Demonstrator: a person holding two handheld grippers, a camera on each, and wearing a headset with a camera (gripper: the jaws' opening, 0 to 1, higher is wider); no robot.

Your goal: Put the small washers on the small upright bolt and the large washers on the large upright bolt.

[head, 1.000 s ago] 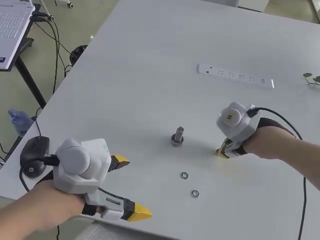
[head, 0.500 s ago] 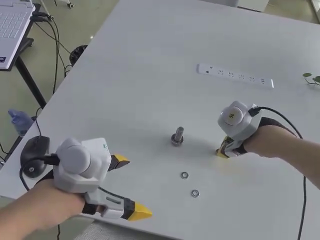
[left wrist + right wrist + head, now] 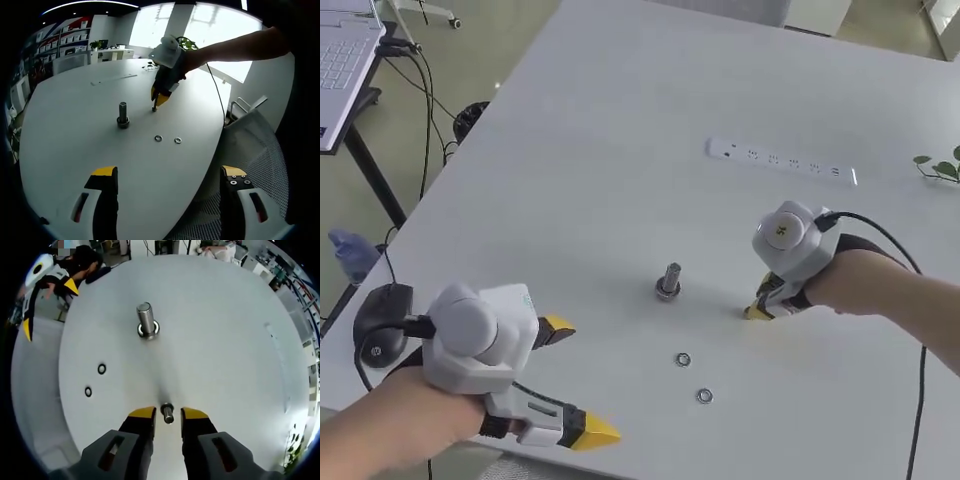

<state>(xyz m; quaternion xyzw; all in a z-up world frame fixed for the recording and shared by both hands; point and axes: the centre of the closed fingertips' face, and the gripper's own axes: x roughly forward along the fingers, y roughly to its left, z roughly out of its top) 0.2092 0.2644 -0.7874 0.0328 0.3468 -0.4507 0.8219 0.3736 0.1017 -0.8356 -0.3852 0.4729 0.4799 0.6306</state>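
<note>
Small upright bolt (image 3: pixel 167 412) is standing on the table (image 3: pixel 620 150) btwn the jaws of the right gripper (image 3: pixel 758 312). Jaws are sitting slightly apart w/ a thin gap each side, not clamping it. Large upright bolt (image 3: pixel 668 282) is standing near table ctr, apart from the small one. One washer (image 3: pixel 682 359) and a second washer (image 3: pixel 704 396) are lying flat, close together, on the person's side of the large bolt. Left gripper (image 3: pixel 578 378) is hovering at the near table edge, jaws wide open, holding nothing. Power strip (image 3: pixel 780 161) is lying on the far side.
</note>
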